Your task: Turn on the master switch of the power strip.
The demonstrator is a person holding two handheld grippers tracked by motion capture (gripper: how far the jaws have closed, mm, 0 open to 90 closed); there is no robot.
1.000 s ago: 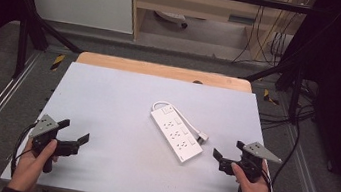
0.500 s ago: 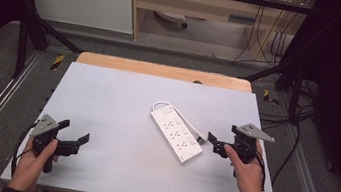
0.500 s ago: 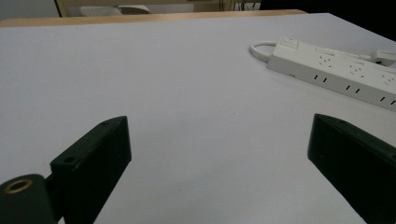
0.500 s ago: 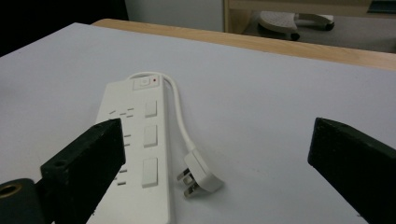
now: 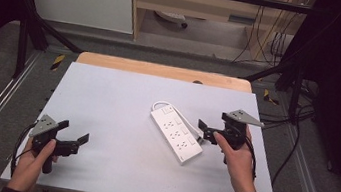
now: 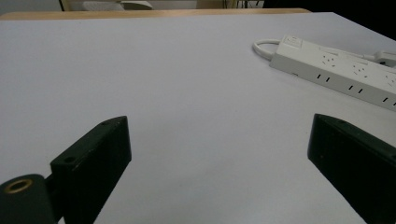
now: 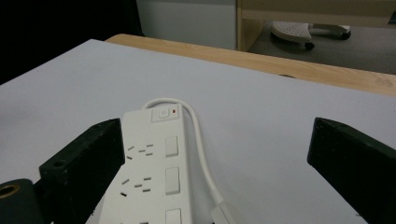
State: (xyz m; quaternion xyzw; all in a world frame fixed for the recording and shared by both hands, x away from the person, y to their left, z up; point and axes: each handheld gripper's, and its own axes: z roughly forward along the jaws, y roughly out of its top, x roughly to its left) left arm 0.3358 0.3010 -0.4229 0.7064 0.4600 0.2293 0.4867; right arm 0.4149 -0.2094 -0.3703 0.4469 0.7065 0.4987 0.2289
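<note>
A white power strip point(image 5: 176, 132) lies mid-tabletop point(image 5: 117, 98), just beside the right tongs point(image 5: 206, 130), which gape wide. The left tongs point(image 5: 78, 141), also wide, hover well apart from it.

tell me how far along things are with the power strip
Nothing looks done yet: the power strip lies flat on the white table, its cord looped beside it, ungripped. In hand: the right gripper hangs open beside the strip's edge. The left gripper sits open, well away. Any grasp or move is left.
</note>
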